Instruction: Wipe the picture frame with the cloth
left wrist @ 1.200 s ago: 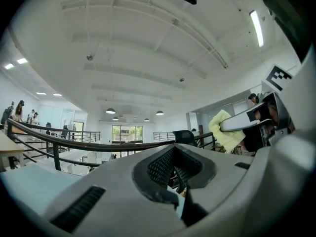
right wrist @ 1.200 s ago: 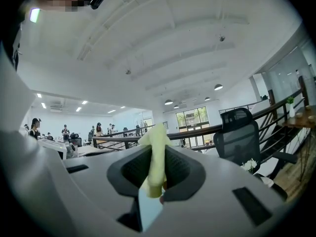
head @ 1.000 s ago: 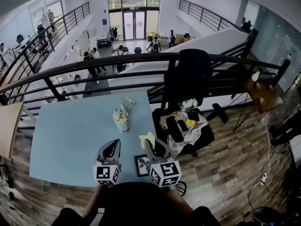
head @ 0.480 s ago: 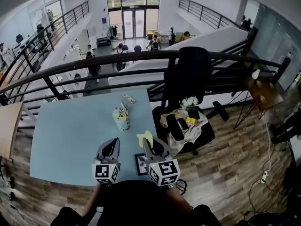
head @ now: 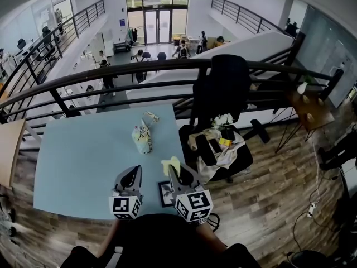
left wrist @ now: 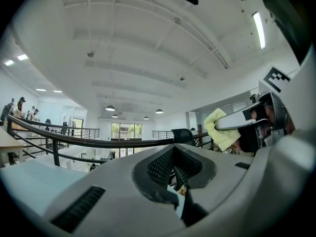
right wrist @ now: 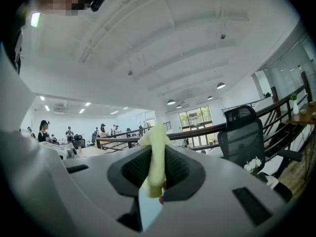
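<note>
While the right gripper [head: 174, 172] pinches the cloth [head: 170, 163] and the left gripper [head: 133, 175] is closed on nothing, the picture frame [head: 165, 195] lies between them at the table's [head: 78, 155] near edge, closer to the right one.

Pale blue bench [head: 78, 166] against a black railing [head: 162, 66], black office chair [head: 223, 88] on wood-plank floor [head: 279, 177], tall glass doors [head: 159, 24] far beyond, white ceiling [left wrist: 148, 43] with round lamps [left wrist: 110, 108] overhead.

Head view steeply down over table [head: 78, 161]; gripper views angled upward (sharing railing [left wrist: 119, 142], chair [right wrist: 242, 127]).
</note>
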{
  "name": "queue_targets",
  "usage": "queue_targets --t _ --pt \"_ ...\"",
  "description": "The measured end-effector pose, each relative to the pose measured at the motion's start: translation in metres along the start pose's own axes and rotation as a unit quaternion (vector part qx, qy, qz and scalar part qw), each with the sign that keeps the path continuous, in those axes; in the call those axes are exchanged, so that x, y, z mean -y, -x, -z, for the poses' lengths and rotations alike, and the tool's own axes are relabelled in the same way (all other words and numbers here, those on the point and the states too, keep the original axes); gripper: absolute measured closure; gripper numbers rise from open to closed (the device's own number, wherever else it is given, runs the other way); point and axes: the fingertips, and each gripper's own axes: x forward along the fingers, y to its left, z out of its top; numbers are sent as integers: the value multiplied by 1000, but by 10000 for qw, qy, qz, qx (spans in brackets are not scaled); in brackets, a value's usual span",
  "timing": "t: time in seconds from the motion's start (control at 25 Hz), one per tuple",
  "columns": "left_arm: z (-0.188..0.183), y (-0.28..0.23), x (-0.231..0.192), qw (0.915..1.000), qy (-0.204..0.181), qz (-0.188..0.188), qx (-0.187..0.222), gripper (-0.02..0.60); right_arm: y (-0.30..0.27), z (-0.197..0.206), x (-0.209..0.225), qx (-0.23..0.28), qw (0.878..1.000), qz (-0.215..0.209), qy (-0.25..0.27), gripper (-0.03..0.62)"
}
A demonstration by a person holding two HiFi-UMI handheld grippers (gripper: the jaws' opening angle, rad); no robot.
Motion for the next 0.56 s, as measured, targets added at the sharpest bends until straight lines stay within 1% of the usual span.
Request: queue_targets --t 0.4,0.56 --pt "3 5 2 10000 55 23 8 584 6 0 -4 -4 10000 34 57 537" --pt "1 5 6 10000 17 66 3 584 8 -2 -5 38 9999 42 98 537"
